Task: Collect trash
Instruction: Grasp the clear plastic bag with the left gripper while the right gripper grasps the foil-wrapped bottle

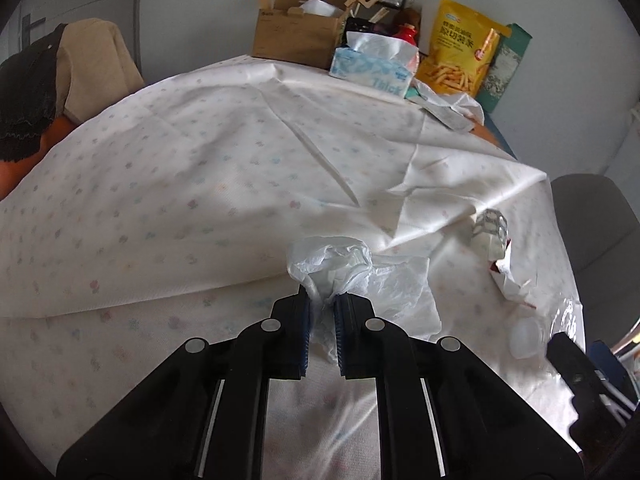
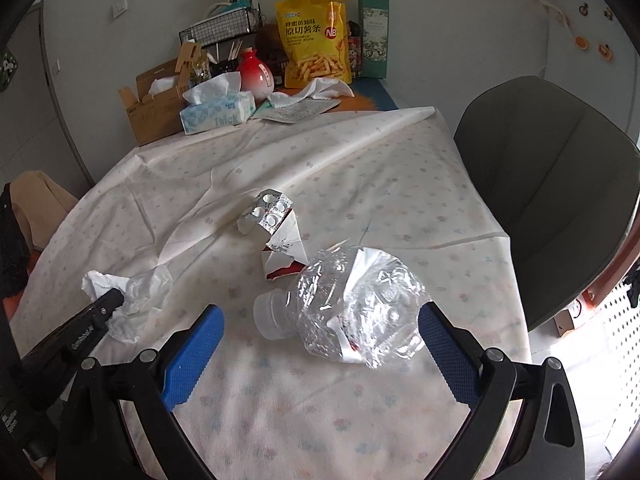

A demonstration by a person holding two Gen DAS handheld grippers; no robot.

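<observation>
My left gripper [image 1: 322, 304] is shut on a crumpled white tissue [image 1: 340, 268] lying on the floral tablecloth [image 1: 200, 168]; the tissue [image 2: 136, 296] and that gripper [image 2: 116, 300] also show in the right wrist view. My right gripper [image 2: 320, 320] is open, its blue pads on either side of a crushed clear plastic bottle [image 2: 356, 304] with a white cap [image 2: 268, 316], not touching it. Beyond the bottle lie a torn red-and-white carton [image 2: 284, 256] and a silver pill blister pack [image 2: 268, 212]. In the left wrist view the blister pack [image 1: 490, 232], carton [image 1: 512, 280] and cap [image 1: 524, 338] sit to the right.
At the table's far end stand a cardboard box [image 2: 156, 100], a blue tissue box [image 2: 218, 112], a red-white vase [image 2: 256, 74], a yellow snack bag [image 2: 316, 40], a green box [image 2: 374, 28] and a wire basket [image 2: 220, 30]. A grey chair [image 2: 548, 184] stands right.
</observation>
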